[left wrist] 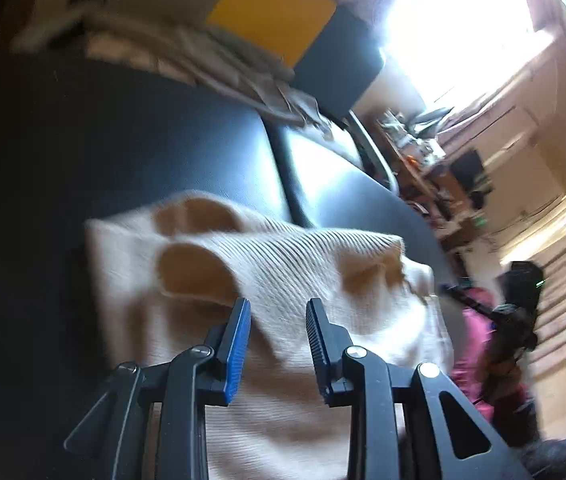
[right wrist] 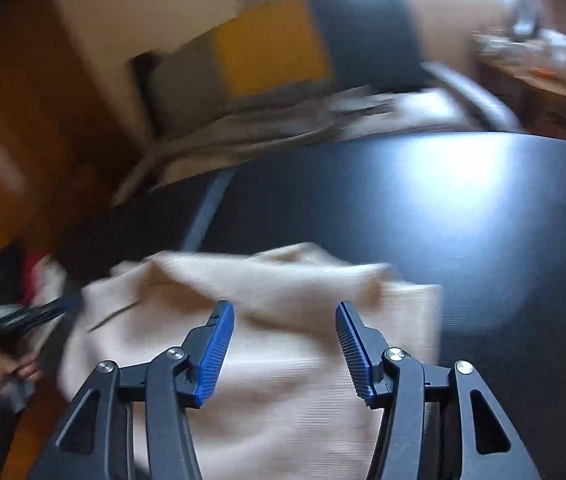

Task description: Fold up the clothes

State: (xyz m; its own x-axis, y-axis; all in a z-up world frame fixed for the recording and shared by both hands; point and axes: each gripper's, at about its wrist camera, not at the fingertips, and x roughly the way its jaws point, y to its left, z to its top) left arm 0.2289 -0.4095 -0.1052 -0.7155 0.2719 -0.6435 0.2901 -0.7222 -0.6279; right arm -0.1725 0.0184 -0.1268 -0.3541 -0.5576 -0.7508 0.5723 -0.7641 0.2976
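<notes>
sweater (left wrist: 283,272) lies bunched on the dark desk (left wrist: 143,140) | left claw (left wrist: 279,344) half open, holds nothing, sweater just ahead and under | right claw (right wrist: 285,350) wide open, empty, same sweater below | both about equally near

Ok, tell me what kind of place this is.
Probably a lived-in home room: a cream ribbed knit garment lies on a dark glossy table, with a cluttered wooden shelf and a bright window behind.

Sweater (left wrist: 283,280) on table (left wrist: 123,140)
</notes>
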